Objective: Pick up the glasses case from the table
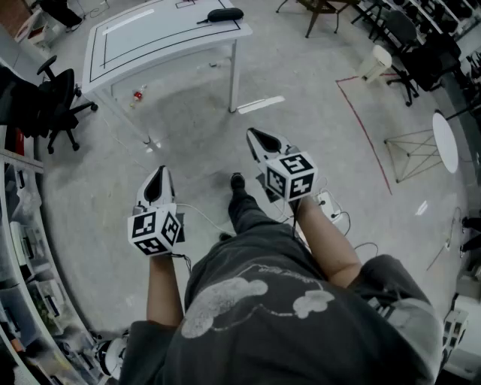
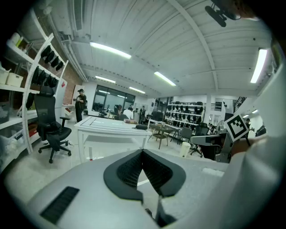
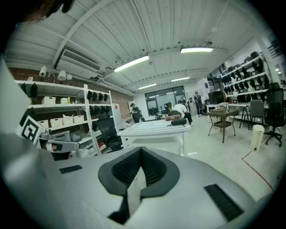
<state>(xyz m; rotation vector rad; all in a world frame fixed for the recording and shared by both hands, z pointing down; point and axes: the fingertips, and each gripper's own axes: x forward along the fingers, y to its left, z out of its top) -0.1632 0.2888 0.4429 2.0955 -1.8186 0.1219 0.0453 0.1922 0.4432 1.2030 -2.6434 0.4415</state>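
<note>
The dark oval glasses case (image 1: 224, 14) lies near the far right corner of a white table (image 1: 150, 37) with black outline markings, well ahead of me. It also shows as a small dark shape, the case (image 2: 141, 127) and the case (image 3: 178, 121), on that table in both gripper views. My left gripper (image 1: 159, 170) and right gripper (image 1: 252, 133) hang over bare floor, a good distance short of the table. Both point toward it, slightly downward. The left gripper (image 2: 143, 151) and right gripper (image 3: 141, 149) have their jaw tips meeting with nothing between them.
A black office chair (image 1: 60, 98) and shelving (image 1: 19, 248) stand on the left. Chairs and a wooden table (image 1: 323, 9) are at the far right, with a red floor line (image 1: 368, 131) and cables (image 1: 334, 214) nearer. Several people (image 3: 181, 108) are beyond the table.
</note>
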